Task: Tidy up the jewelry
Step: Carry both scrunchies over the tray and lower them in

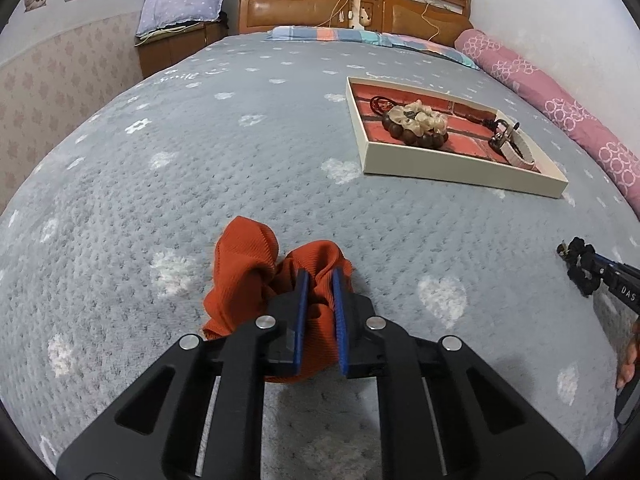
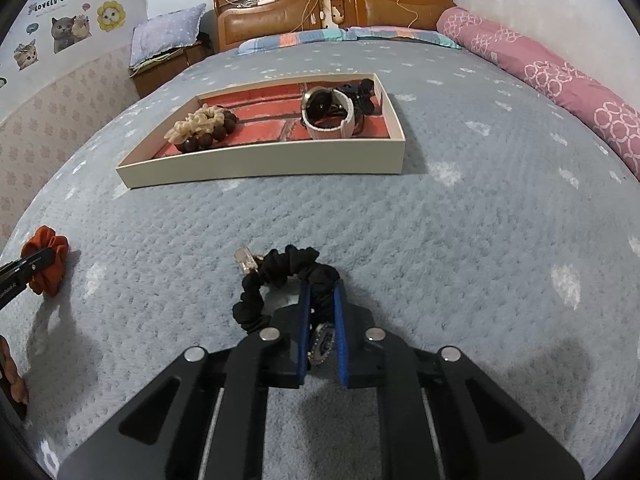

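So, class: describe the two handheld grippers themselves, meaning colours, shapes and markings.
The left gripper and the right gripper look alike: matte black angular bodies with triangular cut-outs, round silver bolt heads, metal slide rails, and two flat blue-padded fingers. White lettering marks the right gripper's side.

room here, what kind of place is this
Most likely a home bedroom: the work happens on a bed with a grey blanket, a carved wooden headboard stands behind it, and cat stickers decorate the wall.
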The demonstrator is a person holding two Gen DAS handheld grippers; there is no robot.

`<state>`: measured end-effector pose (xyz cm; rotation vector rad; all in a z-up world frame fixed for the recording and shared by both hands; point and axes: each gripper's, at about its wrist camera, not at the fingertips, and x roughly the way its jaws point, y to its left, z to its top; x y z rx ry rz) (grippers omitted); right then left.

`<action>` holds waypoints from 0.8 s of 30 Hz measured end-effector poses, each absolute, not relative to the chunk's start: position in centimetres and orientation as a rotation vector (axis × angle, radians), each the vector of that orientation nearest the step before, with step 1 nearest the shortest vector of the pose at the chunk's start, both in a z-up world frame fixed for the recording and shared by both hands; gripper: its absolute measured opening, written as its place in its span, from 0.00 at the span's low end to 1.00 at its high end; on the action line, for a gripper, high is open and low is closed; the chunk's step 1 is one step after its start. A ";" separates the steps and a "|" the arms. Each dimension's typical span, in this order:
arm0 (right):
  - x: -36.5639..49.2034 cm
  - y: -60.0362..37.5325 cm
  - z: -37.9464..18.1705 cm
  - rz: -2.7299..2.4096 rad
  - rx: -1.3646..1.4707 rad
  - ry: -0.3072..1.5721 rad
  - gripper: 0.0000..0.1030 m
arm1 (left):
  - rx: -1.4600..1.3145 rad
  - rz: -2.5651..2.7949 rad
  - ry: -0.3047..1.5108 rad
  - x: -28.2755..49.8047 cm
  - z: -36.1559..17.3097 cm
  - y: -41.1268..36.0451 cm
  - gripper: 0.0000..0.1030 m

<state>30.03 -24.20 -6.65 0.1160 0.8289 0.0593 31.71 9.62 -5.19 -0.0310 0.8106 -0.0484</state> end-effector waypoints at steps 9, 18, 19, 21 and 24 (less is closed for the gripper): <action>30.0 -24.6 -4.6 0.050 0.105 0.753 0.11 | -0.061 -0.115 0.745 32.3 -2.2 7.7 0.10; 32.4 -25.4 -0.9 0.050 0.111 0.658 0.11 | -0.049 -0.165 0.658 35.4 1.5 4.3 0.10; 32.7 -25.4 -0.5 0.050 0.110 0.648 0.11 | -0.043 -0.168 0.642 35.9 2.0 3.7 0.10; 33.6 -25.5 0.5 0.051 0.108 0.623 0.11 | -0.039 -0.178 0.618 36.7 2.7 2.8 0.10; 35.2 -25.5 2.0 0.056 0.105 0.584 0.11 | -0.044 -0.198 0.589 38.4 3.8 1.4 0.10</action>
